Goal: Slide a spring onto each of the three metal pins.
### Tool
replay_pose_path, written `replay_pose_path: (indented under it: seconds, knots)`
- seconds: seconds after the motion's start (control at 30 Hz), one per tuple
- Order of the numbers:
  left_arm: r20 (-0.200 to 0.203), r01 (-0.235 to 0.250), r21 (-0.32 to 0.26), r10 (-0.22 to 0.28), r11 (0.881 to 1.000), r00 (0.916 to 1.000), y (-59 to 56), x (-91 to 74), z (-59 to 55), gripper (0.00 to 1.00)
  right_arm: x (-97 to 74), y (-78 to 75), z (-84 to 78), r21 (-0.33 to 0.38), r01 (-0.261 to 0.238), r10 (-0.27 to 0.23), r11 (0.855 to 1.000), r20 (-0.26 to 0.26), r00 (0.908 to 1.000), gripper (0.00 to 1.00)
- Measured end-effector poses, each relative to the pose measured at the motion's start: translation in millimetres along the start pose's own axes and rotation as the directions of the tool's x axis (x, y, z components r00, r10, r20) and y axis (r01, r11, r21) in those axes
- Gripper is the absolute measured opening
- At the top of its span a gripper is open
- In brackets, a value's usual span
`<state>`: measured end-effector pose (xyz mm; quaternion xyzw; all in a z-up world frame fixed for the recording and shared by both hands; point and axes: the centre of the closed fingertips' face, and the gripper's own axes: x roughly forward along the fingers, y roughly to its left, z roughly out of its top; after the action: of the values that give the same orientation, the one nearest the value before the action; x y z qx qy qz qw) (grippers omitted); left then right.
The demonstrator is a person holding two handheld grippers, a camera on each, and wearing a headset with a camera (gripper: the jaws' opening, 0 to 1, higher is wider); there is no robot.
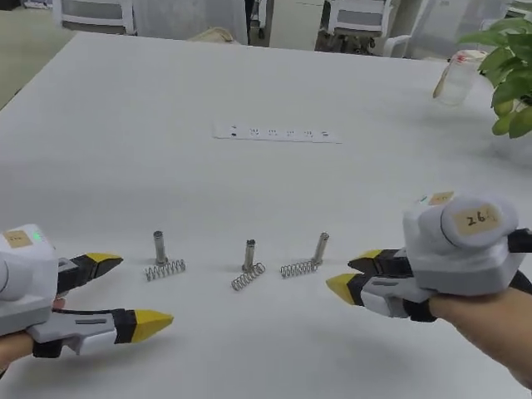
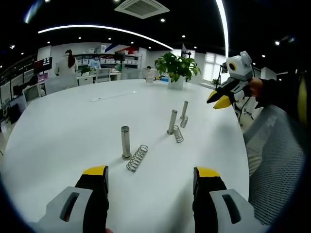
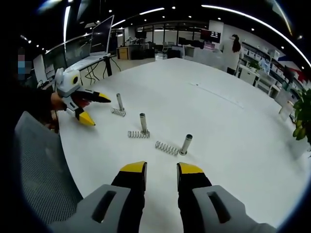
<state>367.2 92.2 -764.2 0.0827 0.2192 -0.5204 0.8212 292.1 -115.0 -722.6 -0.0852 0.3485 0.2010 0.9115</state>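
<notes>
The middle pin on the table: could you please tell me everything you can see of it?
The middle pin is a short grey metal cylinder with a slightly wider foot, standing upright on the white table between the left pin and the right pin. It is bare: no spring sits on it. A loose coil spring lies flat beside it, one end at or against its foot.

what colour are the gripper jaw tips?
Yellow, on black jaws. Clearest in the left gripper view, on the grey-bodied left gripper.
</notes>
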Motion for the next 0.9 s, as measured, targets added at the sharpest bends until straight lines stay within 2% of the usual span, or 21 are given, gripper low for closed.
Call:
replay_pose_path:
  seconds: [0.23,0.37,0.5,0.63,0.9]
  knots:
    - [0.002,0.020,0.026,-0.020,0.999,0.9998,6.7,11.4,-2.9,0.57,0.9,0.7,-4.0,0.002,0.000,0.000,1.000,-0.009,1.0000,0.22]
    - [0.008,0.021,0.020,-0.022,1.000,0.9997,11.3,15.3,-3.0,0.54,1.1,0.2,-5.3,0.002,0.002,-0.002,1.000,-0.013,0.9999,0.22]
    - [0.012,0.032,0.035,-0.032,0.999,0.9994,12.1,17.5,-4.0,0.46,1.4,-2.6,-4.8,0.008,0.008,-0.008,1.000,-0.012,0.9999,0.22]
    - [0.009,0.035,0.038,-0.035,0.999,0.9993,13.6,19.5,-5.3,0.44,2.5,-3.3,-6.6,0.012,0.009,-0.009,1.000,-0.016,0.9998,0.22]
    - [0.025,0.043,0.068,-0.044,0.997,0.9987,14.4,22.2,-2.5,0.31,4.6,-3.1,-8.3,0.011,0.005,-0.005,1.000,-0.022,0.9998,0.22]
